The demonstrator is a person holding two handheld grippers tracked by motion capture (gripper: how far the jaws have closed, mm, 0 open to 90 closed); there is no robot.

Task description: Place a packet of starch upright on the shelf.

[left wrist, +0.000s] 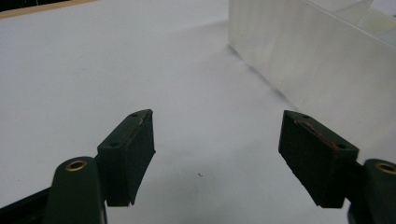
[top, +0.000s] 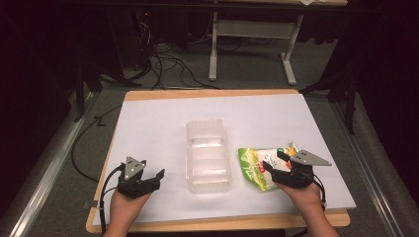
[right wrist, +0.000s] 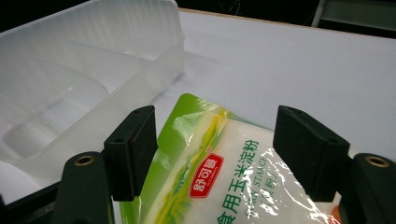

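— Where's the right hand-held gripper (top: 277, 160) at?

— Over the green starch pouch (top: 257, 168), near the right front of the counter (top: 163, 123). In the right gripper view its jaws are spread wide with the pouch (right wrist: 219, 172) lying between and below them. I can't tell whether they touch the plastic; nothing is clamped.

— And the pouch itself?

— Flat on the white sheet covering the counter, just right of the clear plastic container (top: 208, 155). Glossy bag, green edge, a red label with white characters, white powder showing through the clear part. One corner points toward the container's wall (right wrist: 140, 70), close beside it, though I can't say they touch.

— The container?

— Middle of the counter, long side running away from the person. Translucent, ribbed walls, with dividers splitting it into compartments.

— The left hand?

— The left hand-held gripper (top: 148, 174) is low over the front left of the counter, well apart from the pouch. Its own view shows the jaws gaping, bare white sheet between them, and the container's side wall (left wrist: 317, 56) ahead to the right. It holds nothing.
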